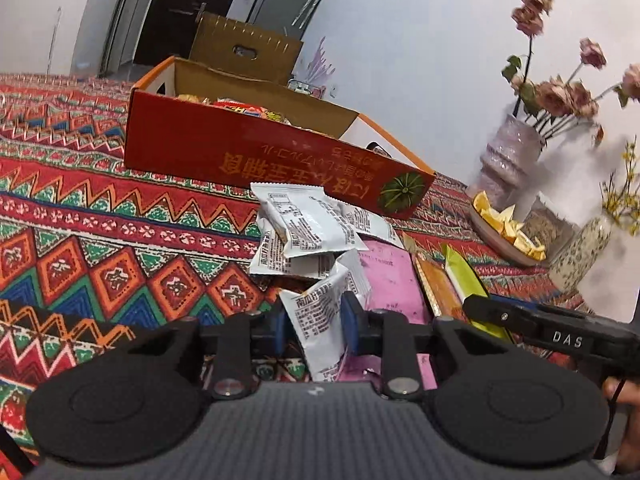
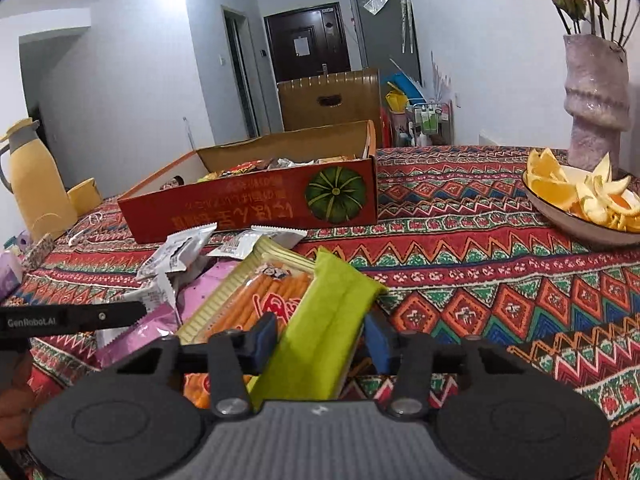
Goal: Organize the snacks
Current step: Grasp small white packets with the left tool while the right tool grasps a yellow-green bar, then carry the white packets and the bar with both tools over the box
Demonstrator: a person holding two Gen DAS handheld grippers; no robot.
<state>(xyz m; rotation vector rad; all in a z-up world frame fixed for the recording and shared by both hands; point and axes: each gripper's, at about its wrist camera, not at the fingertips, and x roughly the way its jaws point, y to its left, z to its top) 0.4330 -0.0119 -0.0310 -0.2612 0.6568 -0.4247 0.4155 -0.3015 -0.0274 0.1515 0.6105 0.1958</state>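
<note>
Your left gripper: pads closed on white packet. Your right gripper: pads closed on green pack. Just ahead of both: loose snack pile, some packets overlapping yours. Beyond it: red box, open, part filled. Risk: lift fast and neighbours may drag along; a thin-edge grip could let a packet slip

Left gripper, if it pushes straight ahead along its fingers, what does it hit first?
The left gripper is shut on a white snack packet. Straight ahead lies the pile of white packets on the tablecloth, probably met first, then the red cardboard box. Depth is uncertain.
</note>
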